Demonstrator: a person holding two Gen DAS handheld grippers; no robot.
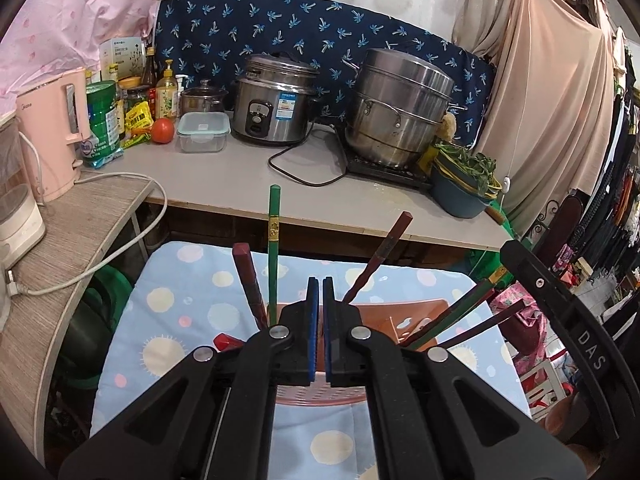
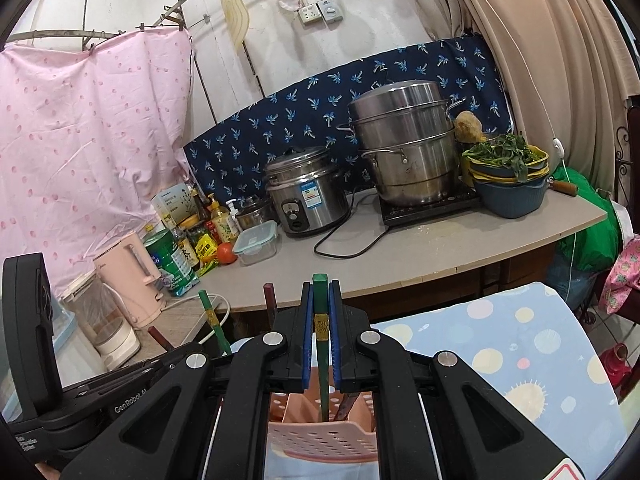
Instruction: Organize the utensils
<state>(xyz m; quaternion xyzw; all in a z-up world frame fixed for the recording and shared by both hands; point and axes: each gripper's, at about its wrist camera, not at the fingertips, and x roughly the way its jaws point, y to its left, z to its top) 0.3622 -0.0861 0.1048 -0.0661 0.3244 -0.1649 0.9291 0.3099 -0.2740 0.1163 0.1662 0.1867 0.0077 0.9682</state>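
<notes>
In the left wrist view, above a pink perforated basket (image 1: 320, 394) that stands on a blue spotted cloth (image 1: 188, 312), the left tool (image 1: 320, 296) has its blue-padded jaws drawn nearly together with nothing visible between them. Chopsticks stand in the basket: a green chopstick (image 1: 273, 248) upright on the left, a dark red chopstick (image 1: 248, 280) beside it, another red one (image 1: 376, 258) leaning right. Further right, more sticks (image 1: 460, 312) fan outward. Behind, a grey tabletop (image 1: 240, 176) carries a rice cooker (image 1: 272, 100) and a steel steamer pot (image 1: 396, 112).

In the right wrist view, the right tool (image 2: 321, 320) is clamped on a green chopstick (image 2: 321, 312), which stands upright with its lower end down in the basket (image 2: 320, 440). The left tool's body (image 2: 80, 400) sits at the lower left.
</notes>
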